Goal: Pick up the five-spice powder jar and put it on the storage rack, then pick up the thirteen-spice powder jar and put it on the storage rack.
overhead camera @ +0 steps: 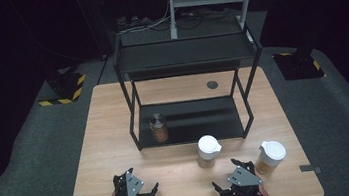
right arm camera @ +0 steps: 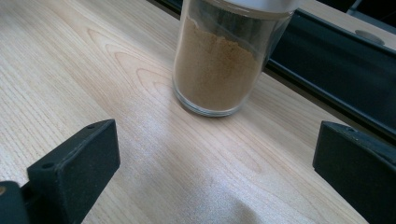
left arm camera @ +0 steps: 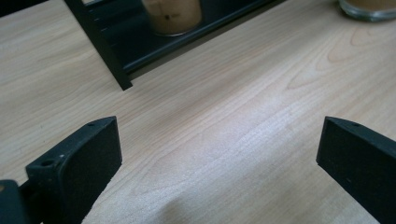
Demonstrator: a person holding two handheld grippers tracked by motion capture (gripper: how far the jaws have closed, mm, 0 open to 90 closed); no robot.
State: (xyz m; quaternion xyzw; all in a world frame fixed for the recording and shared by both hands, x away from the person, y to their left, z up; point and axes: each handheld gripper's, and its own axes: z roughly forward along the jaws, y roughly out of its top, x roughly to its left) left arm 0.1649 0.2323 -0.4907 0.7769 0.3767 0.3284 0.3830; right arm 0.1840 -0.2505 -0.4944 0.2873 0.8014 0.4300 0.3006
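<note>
A clear glass jar of brown powder with a white lid (right arm camera: 217, 60) stands upright on the light wooden bench (overhead camera: 116, 135), just before the black two-tier metal rack (overhead camera: 190, 121), apparently awaiting shelving. It is faced by the right hand-held gripper (right arm camera: 215, 172), jaws wide apart, nothing held. The left hand-held gripper (left arm camera: 219, 163) is likewise spread, nothing between its jaws.

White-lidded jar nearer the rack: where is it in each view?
High view: jar stands mid-table, just in front of the black rack.
Left gripper view: top right corner, cut off by the frame.
Right gripper view: top centre, brown powder inside.
Shared landmark: the black rack's lower shelf.
</note>
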